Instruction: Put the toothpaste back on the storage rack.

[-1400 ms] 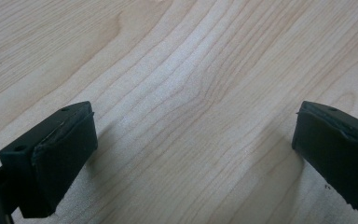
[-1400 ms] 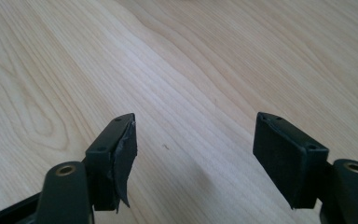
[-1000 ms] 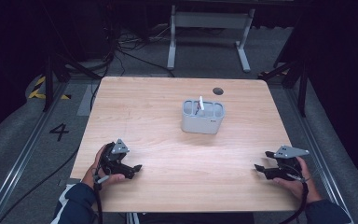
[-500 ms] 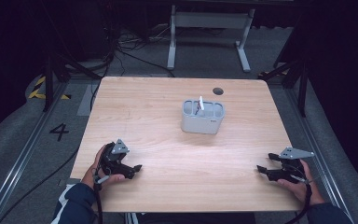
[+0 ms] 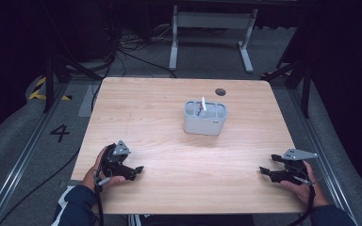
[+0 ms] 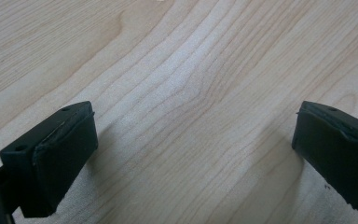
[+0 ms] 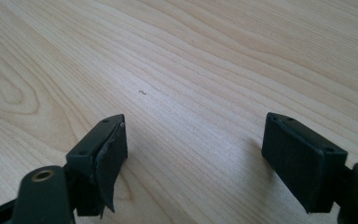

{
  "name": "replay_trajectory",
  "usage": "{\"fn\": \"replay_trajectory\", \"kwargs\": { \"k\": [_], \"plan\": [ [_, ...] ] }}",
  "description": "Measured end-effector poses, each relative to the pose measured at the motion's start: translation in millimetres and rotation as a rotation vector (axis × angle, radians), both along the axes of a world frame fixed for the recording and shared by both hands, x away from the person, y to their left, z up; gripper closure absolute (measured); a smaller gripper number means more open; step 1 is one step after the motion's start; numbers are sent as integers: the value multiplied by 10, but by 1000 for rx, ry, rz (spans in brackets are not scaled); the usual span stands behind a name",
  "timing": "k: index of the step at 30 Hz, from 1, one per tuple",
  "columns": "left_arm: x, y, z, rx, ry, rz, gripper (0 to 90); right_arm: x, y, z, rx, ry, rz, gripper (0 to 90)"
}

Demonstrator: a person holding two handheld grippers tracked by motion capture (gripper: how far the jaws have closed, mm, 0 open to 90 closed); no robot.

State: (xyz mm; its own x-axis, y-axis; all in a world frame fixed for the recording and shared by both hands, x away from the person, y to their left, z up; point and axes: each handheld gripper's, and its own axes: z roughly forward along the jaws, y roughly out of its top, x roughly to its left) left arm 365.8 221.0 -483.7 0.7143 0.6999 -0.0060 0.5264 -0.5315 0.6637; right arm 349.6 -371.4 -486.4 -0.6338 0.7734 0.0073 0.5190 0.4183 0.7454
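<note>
1. Left gripper [image 5: 136,170] rests near-left on the table [image 5: 169,117], jaws wide, nothing between.
2. Right gripper [image 5: 265,171] near-right, jaws just opening wide, nothing between.
3. Grey caddy [image 5: 205,117] sits far-centre, well apart from both.

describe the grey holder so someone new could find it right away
Start at the wooden table. Past its middle, toward the far edge, stands a grey holder with open compartments. It is the one upright thing there, with a white stick poking out of it.

The right gripper [image 7: 193,158] is hovering low over the wooden table [image 7: 205,60], its jaws having just been opening, standing wide at 7 and 4 o'clock with nothing between them.
</note>
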Motion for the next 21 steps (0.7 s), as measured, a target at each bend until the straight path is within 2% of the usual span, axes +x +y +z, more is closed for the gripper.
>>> {"fn": "replay_trajectory", "kwargs": {
  "k": [3,21],
  "plan": [
    [0,0,0,0,0,0,5,11,0,-2,-4,2,-9,197],
    [-12,-2,3,5,-4,15,4,53,-6,-2,-6,1,-23,190]
  ]
}}
